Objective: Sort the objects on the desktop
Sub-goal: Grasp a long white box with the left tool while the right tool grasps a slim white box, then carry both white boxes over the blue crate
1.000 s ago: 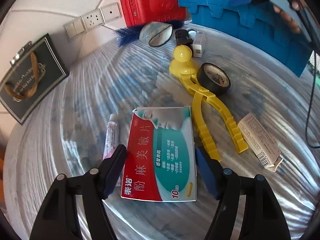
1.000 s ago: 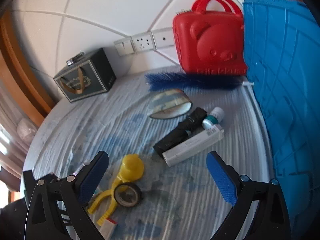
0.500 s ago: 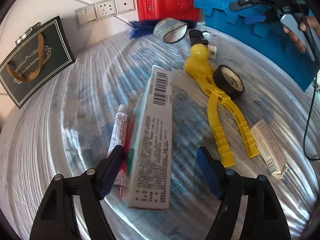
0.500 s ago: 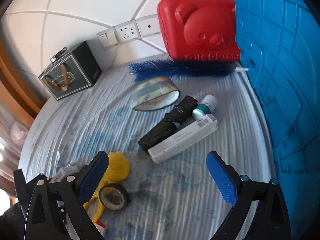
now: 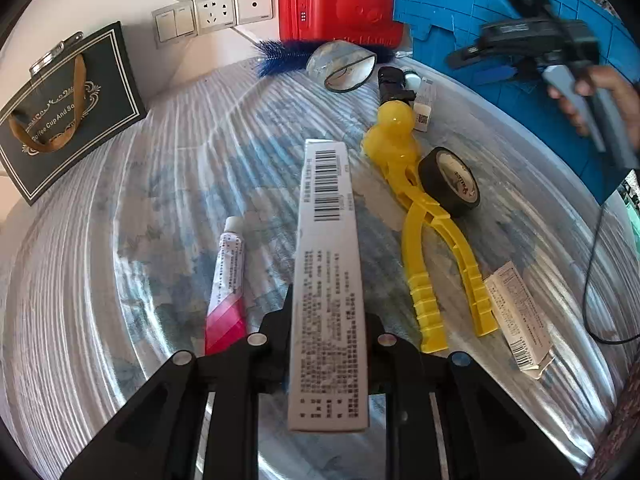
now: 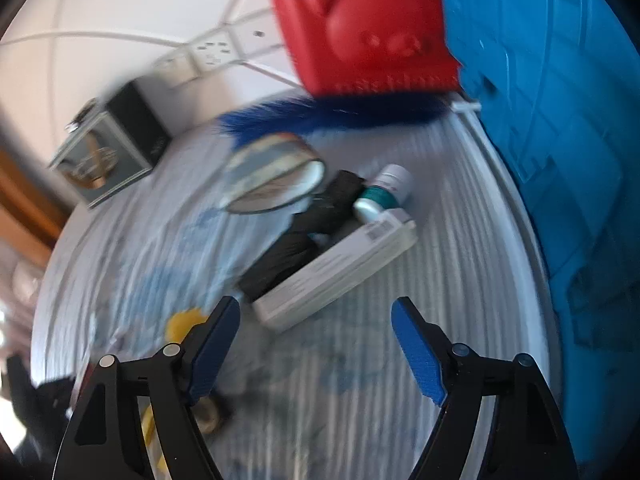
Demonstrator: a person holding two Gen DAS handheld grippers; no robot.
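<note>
The left gripper (image 5: 326, 320) has its jaws clamped on a medicine box (image 5: 328, 280), held edge-up with its barcode side facing the camera. Just left of the box an ointment tube (image 5: 228, 276) lies on the bench (image 5: 120, 200); right of the box lie a yellow snowball clamp (image 5: 416, 216) and a black tape roll (image 5: 450, 180). The right gripper (image 6: 316, 344) hangs above the bench, jaws wide apart and empty, near a long white box (image 6: 336, 268).

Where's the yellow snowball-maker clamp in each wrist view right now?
Left wrist: yellow clamp right of centre, beside the box that the left gripper holds.
Right wrist: only its round head shows, lower left, behind the right gripper's left finger.
Shared landmark: red bear case.
</note>
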